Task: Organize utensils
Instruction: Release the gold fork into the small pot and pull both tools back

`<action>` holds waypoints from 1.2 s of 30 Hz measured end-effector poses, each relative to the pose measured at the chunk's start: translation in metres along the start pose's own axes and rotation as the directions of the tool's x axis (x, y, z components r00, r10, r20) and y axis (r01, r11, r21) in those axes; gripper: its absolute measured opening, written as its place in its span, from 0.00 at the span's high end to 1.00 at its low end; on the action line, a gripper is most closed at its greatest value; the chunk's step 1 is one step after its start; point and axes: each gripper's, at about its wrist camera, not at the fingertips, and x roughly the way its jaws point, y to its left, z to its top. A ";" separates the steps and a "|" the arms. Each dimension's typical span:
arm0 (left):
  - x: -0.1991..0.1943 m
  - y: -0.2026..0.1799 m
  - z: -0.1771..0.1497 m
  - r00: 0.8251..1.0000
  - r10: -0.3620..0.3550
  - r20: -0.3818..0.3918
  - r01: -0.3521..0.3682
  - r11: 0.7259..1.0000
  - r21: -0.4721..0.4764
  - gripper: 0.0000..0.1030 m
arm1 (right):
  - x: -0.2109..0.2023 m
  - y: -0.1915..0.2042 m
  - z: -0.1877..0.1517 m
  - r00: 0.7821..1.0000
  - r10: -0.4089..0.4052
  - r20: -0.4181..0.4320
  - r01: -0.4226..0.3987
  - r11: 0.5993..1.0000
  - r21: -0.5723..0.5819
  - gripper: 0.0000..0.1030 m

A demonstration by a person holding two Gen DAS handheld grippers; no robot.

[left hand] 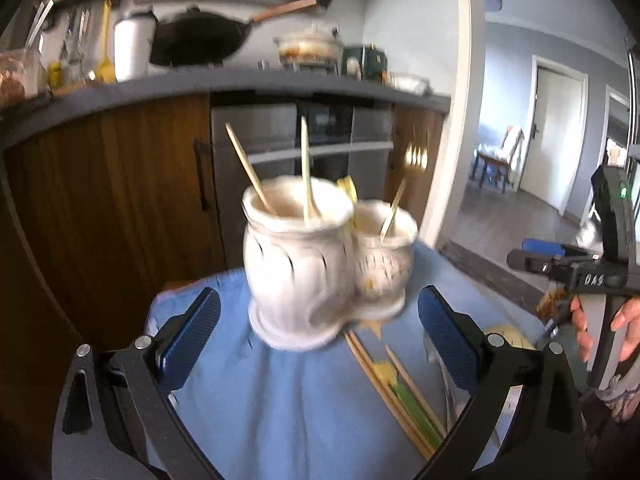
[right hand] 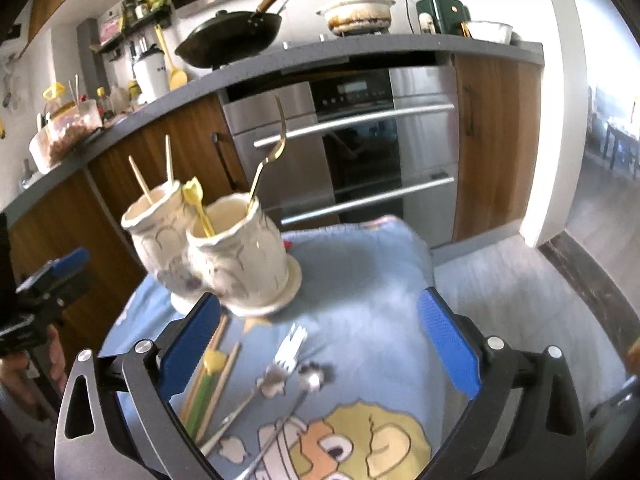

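Kitchen cabinets and an oven (right hand: pixel 360 152) stand behind a blue printed cloth (right hand: pixel 360 280). On the cloth sits a white twin-cup ceramic holder (right hand: pixel 224 256); chopsticks (left hand: pixel 248 168) stand in one cup, a gold fork (right hand: pixel 268 160) and a yellow utensil (right hand: pixel 196 200) in the other. Loose chopsticks (right hand: pixel 212 376), a silver fork (right hand: pixel 280 360) and a spoon (right hand: pixel 308 380) lie flat near the holder. Left gripper (left hand: pixel 320 336): jaws spread, empty. Right gripper (right hand: pixel 320 344): jaws spread, empty, above the loose utensils.
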 end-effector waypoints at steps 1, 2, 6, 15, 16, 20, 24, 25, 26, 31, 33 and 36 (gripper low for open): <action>0.001 -0.001 -0.003 1.000 0.003 -0.012 -0.003 1.000 0.003 0.05 | 0.000 0.000 -0.003 1.000 -0.003 -0.007 0.003 1.000 0.001 0.05; 0.004 -0.003 -0.008 1.000 0.003 -0.031 -0.003 1.000 0.006 0.05 | 0.000 0.000 -0.005 1.000 -0.007 -0.016 0.007 1.000 0.001 0.05; 0.015 -0.010 -0.024 0.994 -0.012 -0.109 0.011 1.000 -0.003 0.05 | 0.003 0.002 -0.014 0.998 -0.023 -0.051 0.023 1.000 0.004 0.05; 0.032 -0.021 -0.042 0.975 0.010 -0.221 -0.007 1.000 0.015 0.05 | 0.021 0.015 -0.038 0.987 -0.029 -0.155 0.029 1.000 -0.005 0.05; 0.034 -0.021 -0.043 0.973 0.007 -0.229 -0.005 1.000 0.010 0.05 | 0.022 0.018 -0.041 0.986 -0.033 -0.164 0.031 0.999 -0.013 0.05; 0.040 -0.024 -0.050 0.963 0.002 -0.270 -0.001 1.000 0.002 0.05 | 0.025 0.023 -0.048 0.981 -0.041 -0.189 0.034 0.999 -0.037 0.05; 0.047 -0.029 -0.058 0.951 0.001 -0.310 -0.002 1.000 -0.002 0.05 | 0.028 0.027 -0.051 0.978 -0.041 -0.203 0.031 0.998 -0.052 0.05; 0.049 -0.031 -0.060 0.948 0.000 -0.319 -0.001 1.000 -0.003 0.05 | 0.029 0.027 -0.052 0.977 -0.041 -0.208 0.031 0.998 -0.051 0.05; 0.051 -0.033 -0.062 0.944 0.000 -0.330 0.000 1.000 -0.001 0.06 | 0.029 0.027 -0.052 0.977 -0.043 -0.211 0.032 0.998 -0.051 0.05; 0.057 -0.041 -0.070 0.935 0.008 -0.354 -0.004 1.000 0.010 0.08 | 0.032 0.025 -0.056 0.974 -0.044 -0.224 0.034 0.998 -0.047 0.05; 0.058 -0.042 -0.072 0.932 0.007 -0.364 -0.003 1.000 0.012 0.12 | 0.032 0.024 -0.057 0.973 -0.044 -0.228 0.034 0.998 -0.045 0.05; 0.060 -0.044 -0.074 0.930 0.002 -0.369 0.002 1.000 0.009 0.15 | 0.033 0.023 -0.058 0.972 -0.042 -0.233 0.033 0.999 -0.041 0.05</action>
